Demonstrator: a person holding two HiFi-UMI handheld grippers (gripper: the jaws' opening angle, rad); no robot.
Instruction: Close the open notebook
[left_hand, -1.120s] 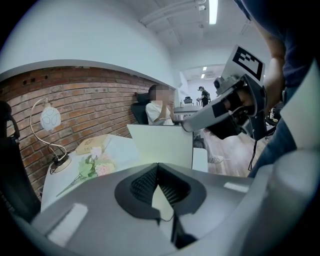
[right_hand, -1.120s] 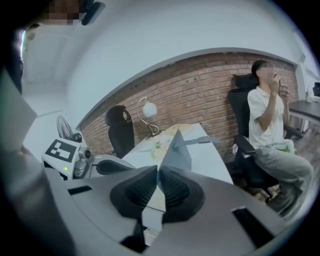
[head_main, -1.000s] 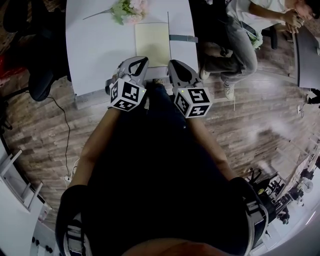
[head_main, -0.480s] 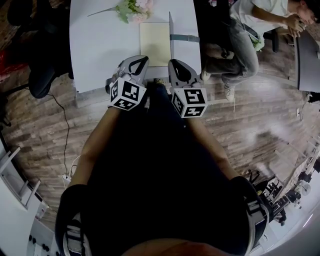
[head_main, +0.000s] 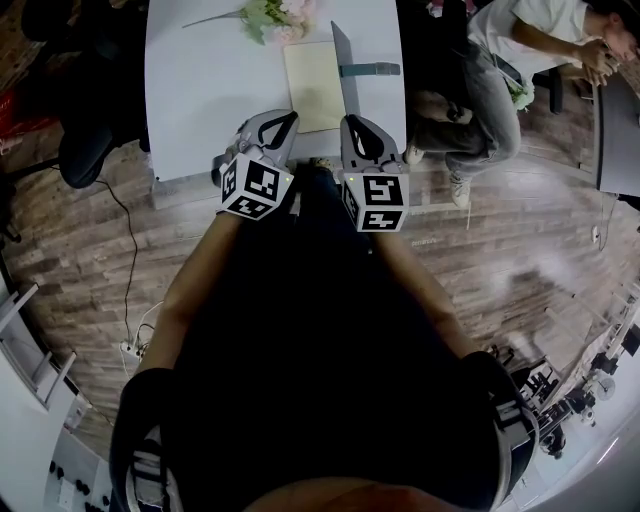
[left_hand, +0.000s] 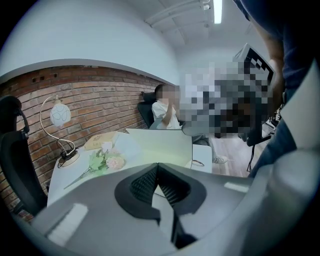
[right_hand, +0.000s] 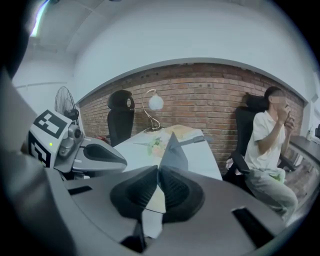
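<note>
the thin grey cover (head_main: 342, 65) at the right of the open cream-paged notebook (head_main: 312, 85) is swinging up. a second ago it was showing from the head view as a hairline along the page's right edge. now it is showing as a broader, darker sliver, its far end leaning over the page. the right gripper (head_main: 352, 124), clamping the cover's near edge, is rolling inward. its black-and-white marker cube (head_main: 376, 201) is turning a squarer face upward and sliding a little leftward.
</note>
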